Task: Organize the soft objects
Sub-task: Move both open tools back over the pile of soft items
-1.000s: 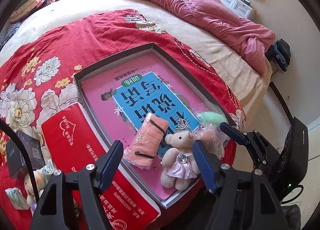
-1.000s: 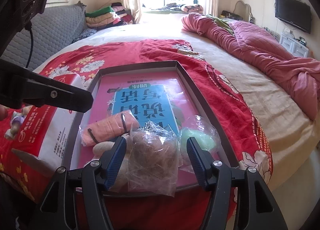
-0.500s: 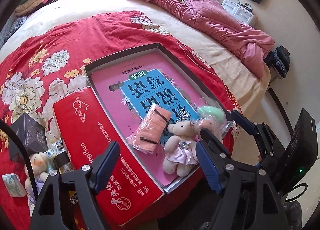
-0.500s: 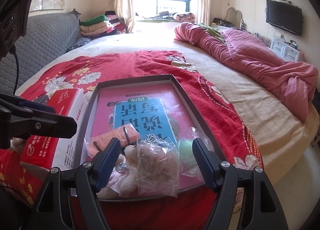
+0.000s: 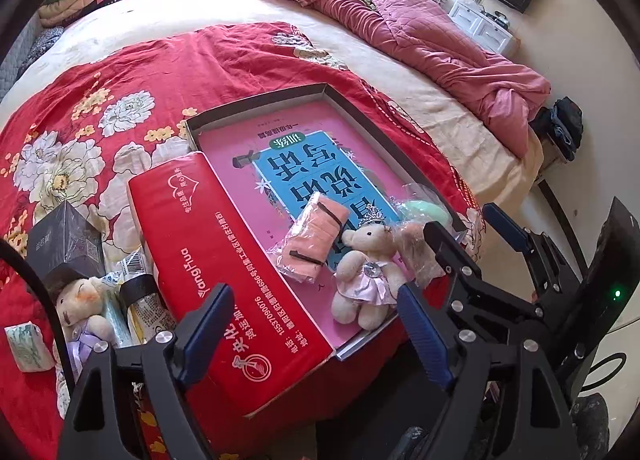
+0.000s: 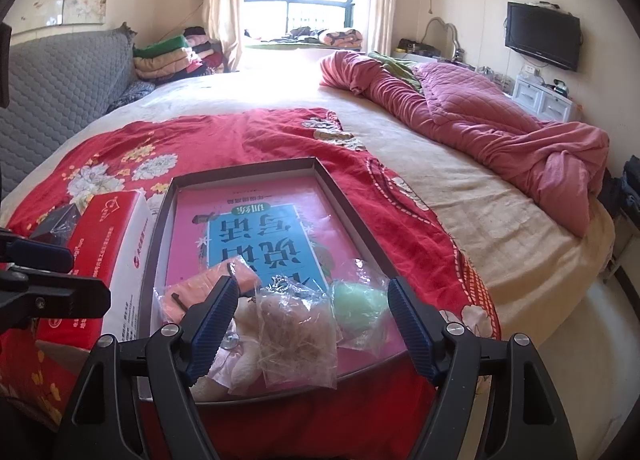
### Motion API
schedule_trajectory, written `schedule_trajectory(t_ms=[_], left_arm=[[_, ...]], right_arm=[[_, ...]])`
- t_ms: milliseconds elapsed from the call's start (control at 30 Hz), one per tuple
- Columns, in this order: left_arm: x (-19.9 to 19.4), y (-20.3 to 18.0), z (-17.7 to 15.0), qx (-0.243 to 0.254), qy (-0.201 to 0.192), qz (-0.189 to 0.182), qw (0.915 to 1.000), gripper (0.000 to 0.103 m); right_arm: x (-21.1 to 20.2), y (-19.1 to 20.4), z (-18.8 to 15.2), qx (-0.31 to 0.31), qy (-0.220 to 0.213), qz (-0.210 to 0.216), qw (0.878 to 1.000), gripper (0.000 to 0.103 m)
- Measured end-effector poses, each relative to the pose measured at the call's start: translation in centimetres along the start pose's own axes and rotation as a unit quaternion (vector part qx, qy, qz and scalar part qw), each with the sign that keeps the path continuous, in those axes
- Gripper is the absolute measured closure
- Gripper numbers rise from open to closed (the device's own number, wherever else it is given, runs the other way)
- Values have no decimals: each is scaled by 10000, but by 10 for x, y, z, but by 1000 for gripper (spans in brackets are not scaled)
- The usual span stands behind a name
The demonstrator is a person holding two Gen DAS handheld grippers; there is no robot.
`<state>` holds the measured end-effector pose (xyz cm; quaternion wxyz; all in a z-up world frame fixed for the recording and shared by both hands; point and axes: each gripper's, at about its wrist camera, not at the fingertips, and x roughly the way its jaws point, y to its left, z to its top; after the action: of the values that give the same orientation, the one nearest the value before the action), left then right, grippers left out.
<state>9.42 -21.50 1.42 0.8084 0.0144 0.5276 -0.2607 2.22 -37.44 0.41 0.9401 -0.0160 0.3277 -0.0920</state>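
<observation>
1. The left tongs [image 5: 312, 334] stand released, jaws opening, with nothing pressed between the blue pads; they hang over the near end of the red tissue box [image 5: 224, 280], which lies alongside the left wall of the shallow grey tray [image 5: 384, 132] on the red floral bedspread [image 5: 132, 72].
2. The right tongs [image 6: 310, 324] are also released and opening, pads clear of everything; in the left wrist view they show at the tray's near right corner [image 5: 472, 236].
3. Inside the tray, on a pink book with a blue panel [image 5: 304, 168], 4 soft things cluster at the near end: a bagged peach cloth roll with black bands [image 5: 316, 238], a cream teddy bear in a lilac dress and tiara [image 5: 366, 272], a bagged brown fuzzy toy [image 6: 298, 334] and a bagged pale green soft object [image 6: 358, 306].
4. In the right wrist view the brown toy's bag lies between and just beyond the right tongs' 2 pads, the green object near the right pad, the cloth roll behind the left pad.
5. Left of the tissue box, outside the tray, lie a second small bear [image 5: 82, 302], a dark box [image 5: 66, 238], a black-banded tube [image 5: 146, 302] and a tissue pack [image 5: 28, 344], all beyond the left tongs' left pad.
</observation>
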Motion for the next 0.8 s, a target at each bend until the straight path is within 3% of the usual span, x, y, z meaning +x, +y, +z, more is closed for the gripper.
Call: schedule_trajectory(t_ms=[800], left_arm=[[-56, 33, -27, -127, -367, 238, 9990, 17]], right_arm=[[-68, 39, 34, -104, -700, 414, 9966, 24]])
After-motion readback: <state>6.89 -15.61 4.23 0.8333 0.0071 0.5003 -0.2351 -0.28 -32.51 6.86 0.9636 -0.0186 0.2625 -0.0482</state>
